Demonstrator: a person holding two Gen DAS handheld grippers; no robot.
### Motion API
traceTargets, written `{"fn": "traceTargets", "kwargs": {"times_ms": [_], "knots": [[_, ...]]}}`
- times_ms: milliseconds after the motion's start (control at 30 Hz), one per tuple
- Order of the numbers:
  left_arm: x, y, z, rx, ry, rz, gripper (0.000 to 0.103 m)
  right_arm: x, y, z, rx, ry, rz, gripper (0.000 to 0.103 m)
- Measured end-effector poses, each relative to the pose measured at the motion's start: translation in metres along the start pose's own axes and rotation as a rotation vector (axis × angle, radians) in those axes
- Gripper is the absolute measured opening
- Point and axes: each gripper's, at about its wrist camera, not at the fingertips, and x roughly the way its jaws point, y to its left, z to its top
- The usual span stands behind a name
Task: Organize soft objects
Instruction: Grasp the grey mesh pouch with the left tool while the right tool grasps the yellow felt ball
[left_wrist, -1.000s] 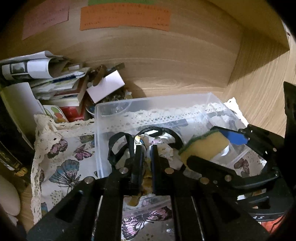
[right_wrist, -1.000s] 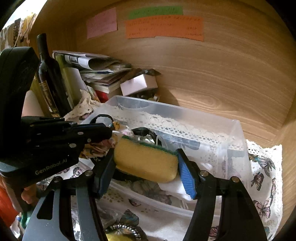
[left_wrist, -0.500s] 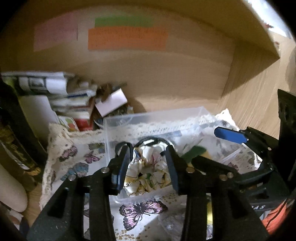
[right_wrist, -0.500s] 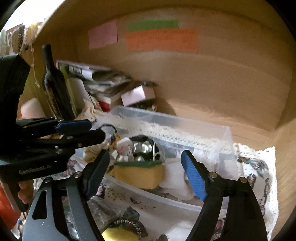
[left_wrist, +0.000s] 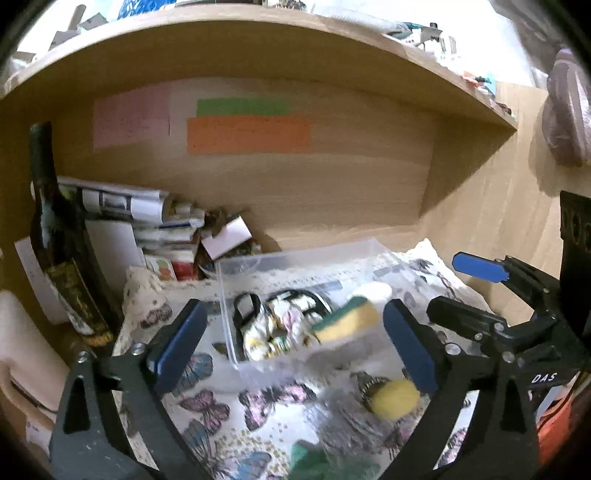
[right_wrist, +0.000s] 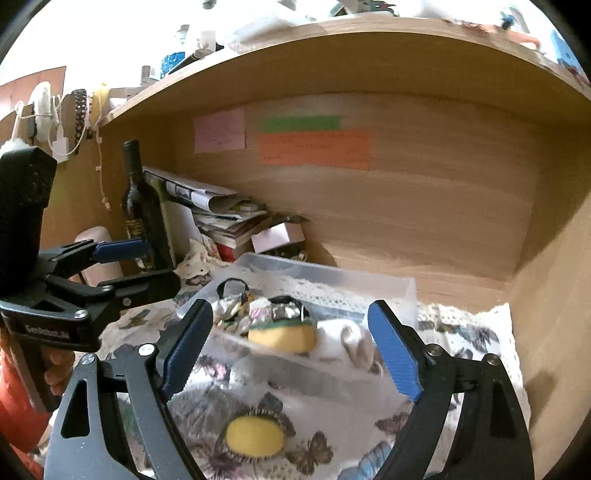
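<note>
Sponge (left_wrist: 345, 323) and scrunchie (left_wrist: 275, 326) dropped in bin (left_wrist: 295, 258); left gripper (left_wrist: 293, 345) and right gripper (right_wrist: 291, 349), jaws just opened, both spread, empty. Next: yellow pad (right_wrist: 255, 435) at table front to be picked.

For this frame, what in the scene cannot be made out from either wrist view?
- Writing on the orange note: blurred and too small, both views.
- Bottom of the clear bin: hidden under the floral scrunchie and sponge.
- Green item: cut off by the left view's bottom edge, blurred.
- Dark rim around the yellow round pad: motion blur hides its material.
- Paper stack: titles too small.
</note>
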Motion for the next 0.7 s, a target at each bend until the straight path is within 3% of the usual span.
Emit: {"fn": "traceTargets", "kwargs": {"times_ms": [233, 500, 667, 700], "knots": [[0.016, -0.010, -0.034, 0.033, 0.114, 0.015, 0.100, 0.003, -0.001, -0.033, 0.045, 0.078, 0.011, 0.084], [0.041, -0.005, -0.069, -0.019, 0.257, -0.016, 0.100, 0.014, -0.002, -0.068, 0.116, 0.172, 0.037, 0.083], [0.048, -0.006, -0.080, -0.032, 0.296, -0.045, 0.098, 0.021, 0.003, -0.078, 0.114, 0.220, 0.063, 0.071], [0.049, -0.008, -0.083, -0.026, 0.303, -0.052, 0.094, 0.023, 0.005, -0.080, 0.110, 0.230, 0.067, 0.067]]}}
